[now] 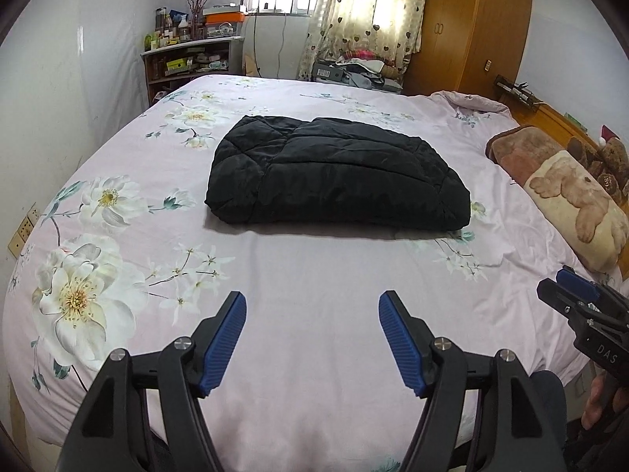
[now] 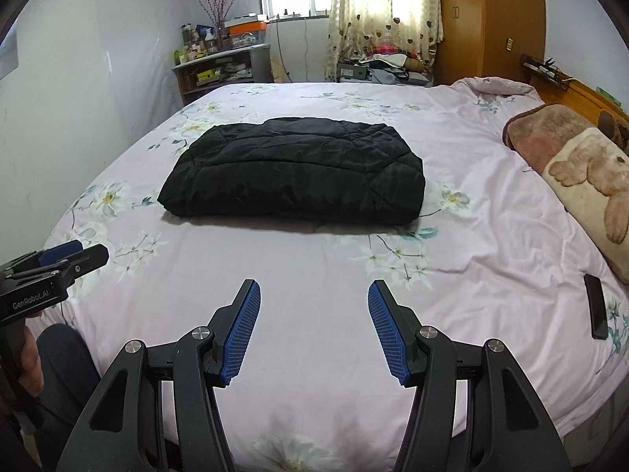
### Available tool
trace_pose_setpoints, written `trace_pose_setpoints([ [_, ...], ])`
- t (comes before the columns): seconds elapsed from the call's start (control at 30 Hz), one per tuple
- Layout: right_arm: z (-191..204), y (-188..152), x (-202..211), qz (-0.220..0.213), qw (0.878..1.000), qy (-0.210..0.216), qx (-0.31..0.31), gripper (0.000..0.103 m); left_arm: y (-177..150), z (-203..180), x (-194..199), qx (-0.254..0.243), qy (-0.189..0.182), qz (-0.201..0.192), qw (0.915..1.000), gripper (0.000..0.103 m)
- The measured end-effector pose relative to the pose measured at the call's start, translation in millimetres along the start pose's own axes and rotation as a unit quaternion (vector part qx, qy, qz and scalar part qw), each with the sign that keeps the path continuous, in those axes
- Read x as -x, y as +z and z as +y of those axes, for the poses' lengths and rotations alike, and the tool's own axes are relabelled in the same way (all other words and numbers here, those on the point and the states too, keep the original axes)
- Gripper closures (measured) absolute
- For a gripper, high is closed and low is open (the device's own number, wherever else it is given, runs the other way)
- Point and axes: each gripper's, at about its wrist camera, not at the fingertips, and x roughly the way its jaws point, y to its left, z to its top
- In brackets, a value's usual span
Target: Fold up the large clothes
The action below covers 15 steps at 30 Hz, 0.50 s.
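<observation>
Folded jacket (image 1: pixel 334 181) lies mid-bed (image 1: pixel 314 275); pillow (image 1: pixel 570 200) at its right.

A black quilted puffer jacket (image 1: pixel 334 181) lies folded into a thick, roughly rectangular bundle on the pink floral bedspread (image 1: pixel 314 275), sitting in the middle of the frame in the left wrist view and a little left of centre in the right wrist view (image 2: pixel 295 173). Its stitched panels show faint diagonal and horizontal seams. The near edge is a rounded, puffy fold casting a shadow on the sheet; the far edge looks slightly uneven, with a raised hump.
</observation>
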Motion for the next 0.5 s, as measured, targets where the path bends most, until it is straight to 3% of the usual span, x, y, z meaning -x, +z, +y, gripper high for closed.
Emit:
trace_pose_setpoints([
  [0.5,5.9,-4.4,3.3,0.003,1.000,-0.001,0.008,0.045,-5.7,-0.2,0.2,-0.008,0.011,0.001,0.9999,0.031],
])
